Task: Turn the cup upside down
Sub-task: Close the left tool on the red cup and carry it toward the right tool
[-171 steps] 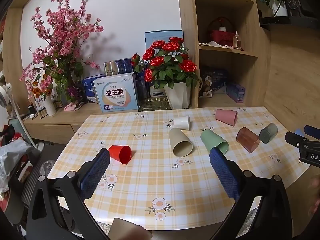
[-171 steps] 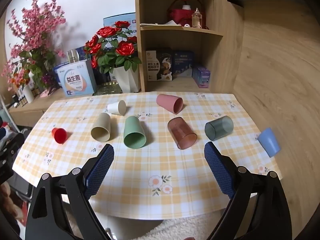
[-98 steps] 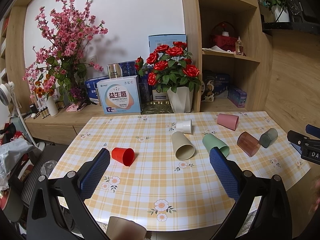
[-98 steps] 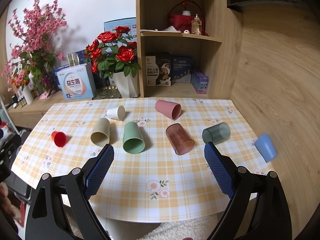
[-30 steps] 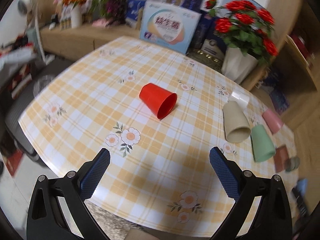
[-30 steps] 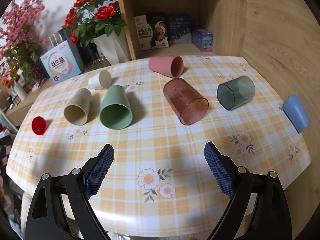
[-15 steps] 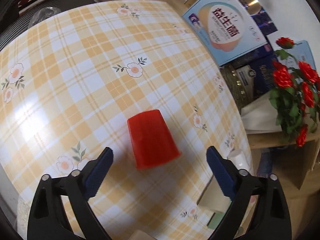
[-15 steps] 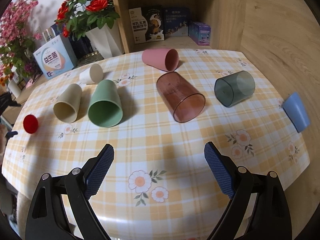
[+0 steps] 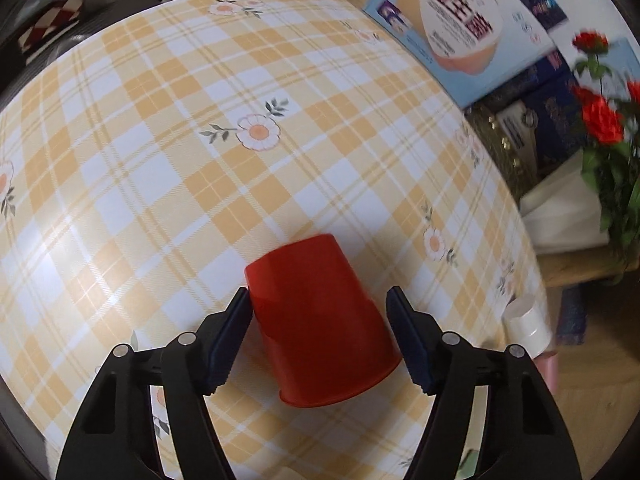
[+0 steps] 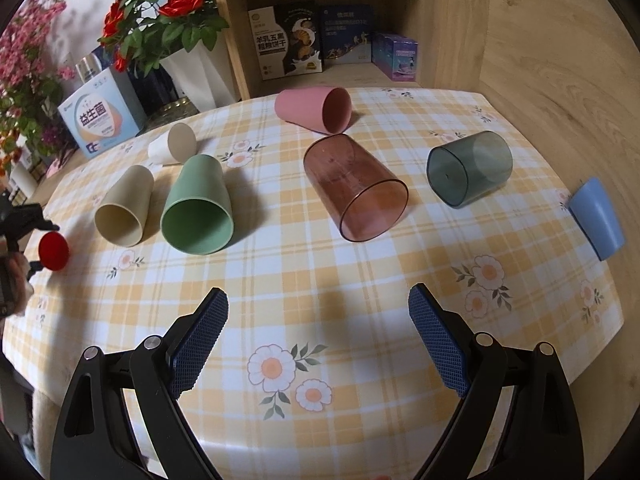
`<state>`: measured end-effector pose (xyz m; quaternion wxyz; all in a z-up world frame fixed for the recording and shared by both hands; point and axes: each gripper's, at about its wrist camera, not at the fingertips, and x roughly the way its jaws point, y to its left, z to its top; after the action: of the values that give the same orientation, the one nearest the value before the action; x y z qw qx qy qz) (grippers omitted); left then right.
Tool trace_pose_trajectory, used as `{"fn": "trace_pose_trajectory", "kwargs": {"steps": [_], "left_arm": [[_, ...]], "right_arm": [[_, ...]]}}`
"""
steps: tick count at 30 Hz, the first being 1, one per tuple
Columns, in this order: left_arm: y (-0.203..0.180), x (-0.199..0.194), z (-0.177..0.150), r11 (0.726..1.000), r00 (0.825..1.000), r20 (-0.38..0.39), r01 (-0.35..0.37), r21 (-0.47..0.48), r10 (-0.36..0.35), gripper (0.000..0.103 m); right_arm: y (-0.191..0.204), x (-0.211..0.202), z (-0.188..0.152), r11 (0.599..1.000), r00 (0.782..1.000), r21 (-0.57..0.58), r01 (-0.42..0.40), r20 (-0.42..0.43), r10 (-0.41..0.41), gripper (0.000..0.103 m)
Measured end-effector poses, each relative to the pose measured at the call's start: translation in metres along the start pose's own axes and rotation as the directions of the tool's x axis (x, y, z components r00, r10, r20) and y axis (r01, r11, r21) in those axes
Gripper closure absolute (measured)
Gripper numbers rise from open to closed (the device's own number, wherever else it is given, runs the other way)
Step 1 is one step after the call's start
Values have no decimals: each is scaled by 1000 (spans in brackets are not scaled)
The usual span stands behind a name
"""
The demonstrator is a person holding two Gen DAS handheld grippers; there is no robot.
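Observation:
A red cup [image 9: 320, 316] lies on its side on the checked tablecloth [image 9: 160, 152], base pointing away and mouth toward the camera. My left gripper [image 9: 318, 300] straddles it with its jaws on either side; the left pad [image 9: 234, 332] touches the cup's wall, the right pad [image 9: 408, 336] stands just off it. In the right wrist view the red cup [image 10: 53, 251] shows at the far left edge with the left gripper around it. My right gripper [image 10: 318, 308] is open and empty above the table's front middle.
Several cups lie on their sides: beige [image 10: 124, 208], green [image 10: 198, 208], white [image 10: 174, 146], pink [image 10: 314, 109], clear brown [image 10: 354, 188], dark grey [image 10: 468, 172], blue [image 10: 596, 218]. A boxed product [image 9: 452, 28], rose vase [image 10: 196, 68] and shelf stand behind.
My left gripper has moved down and forward over the red cup and its jaws have narrowed around it. My right gripper has drifted slightly closer to the table.

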<state>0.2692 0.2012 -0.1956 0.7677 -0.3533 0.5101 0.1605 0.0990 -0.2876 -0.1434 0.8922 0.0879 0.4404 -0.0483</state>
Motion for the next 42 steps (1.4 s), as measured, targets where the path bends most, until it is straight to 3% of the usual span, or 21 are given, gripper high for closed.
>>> {"fn": "trace_pose_trajectory", "kwargs": {"steps": [3, 4, 7, 14, 18, 24, 30, 33, 37, 42], "left_arm": [[-8, 4, -7, 996, 1000, -4, -24, 91, 25, 38], [-10, 3, -9, 994, 1000, -5, -15, 111, 16, 45], [-15, -3, -19, 981, 999, 0, -36, 188, 37, 45], [-10, -22, -55, 964, 996, -85, 35, 263, -13, 46], [-17, -38, -95, 937, 991, -132, 67, 344, -22, 46], [-48, -42, -182, 877, 958, -278, 197, 439, -76, 45], [-99, -32, -263, 795, 920, -378, 306, 523, -106, 45], [-119, -28, -286, 759, 914, -392, 327, 564, -102, 45], [-140, -22, -308, 713, 921, -379, 323, 622, -86, 45], [-157, -15, -318, 692, 929, -359, 315, 650, -86, 45]], "right_arm": [[-1, -1, 0, 1000, 1000, 5, -1, 1, 1, 14], [-1, -1, 0, 1000, 1000, 7, -2, 1, 2, 14], [-1, -4, 1, 1000, 1000, 11, -11, 4, 10, 14], [-4, -10, 0, 999, 999, 39, -37, 12, 37, 14], [-10, -13, -2, 997, 999, 67, -45, 13, 45, 14], [-30, -13, -4, 989, 999, 142, -37, 3, 37, 14], [-47, -21, -4, 985, 1000, 171, -24, 15, 22, 14], [-55, -27, -4, 983, 1000, 181, -18, 26, 14, 14], [-69, -29, -5, 978, 1000, 209, -4, 28, -1, 14], [-83, -26, -9, 970, 1000, 241, 14, 18, -19, 14]]}}
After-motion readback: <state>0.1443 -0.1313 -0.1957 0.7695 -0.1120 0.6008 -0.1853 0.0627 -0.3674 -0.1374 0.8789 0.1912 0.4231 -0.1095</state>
